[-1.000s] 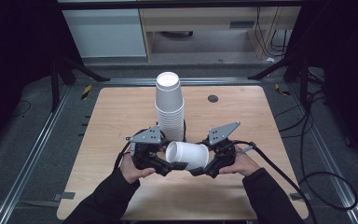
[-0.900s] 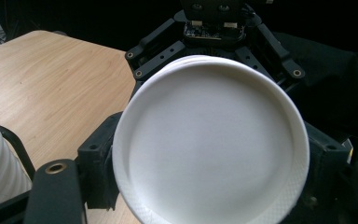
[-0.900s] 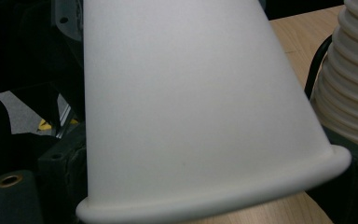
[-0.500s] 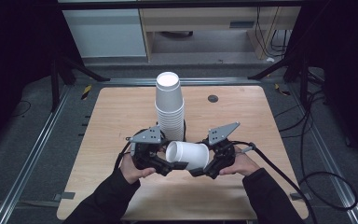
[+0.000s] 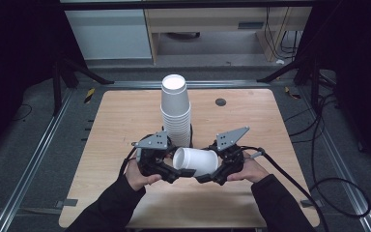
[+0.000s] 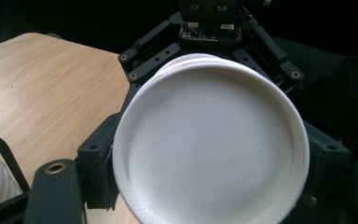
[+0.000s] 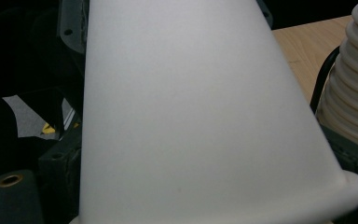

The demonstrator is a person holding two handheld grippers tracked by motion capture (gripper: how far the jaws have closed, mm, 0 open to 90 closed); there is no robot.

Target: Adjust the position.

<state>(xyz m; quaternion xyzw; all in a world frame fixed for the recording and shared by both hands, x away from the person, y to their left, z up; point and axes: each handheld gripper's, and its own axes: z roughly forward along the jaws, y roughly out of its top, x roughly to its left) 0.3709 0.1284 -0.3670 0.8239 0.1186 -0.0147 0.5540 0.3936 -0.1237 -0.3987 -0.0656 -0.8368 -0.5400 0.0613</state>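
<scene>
A white paper cup (image 5: 196, 160) lies on its side in the air between both grippers, low over the table's front half. My left gripper (image 5: 174, 175) is shut on its base end, and the round base (image 6: 209, 149) faces that gripper's camera. My right gripper (image 5: 204, 178) is shut on the rim end, so the cup's side wall (image 7: 191, 116) looms close in the right gripper view. A tall stack of upside-down white cups (image 5: 176, 113) stands just behind the grippers, and its ribbed rims (image 7: 354, 84) show at the right edge of the right gripper view.
The wooden table (image 5: 125, 121) has bare board left and right of the stack. A small black disc (image 5: 221, 102) sits near the far edge. Metal rails and cables run along the floor on both sides. Shelving stands beyond the table.
</scene>
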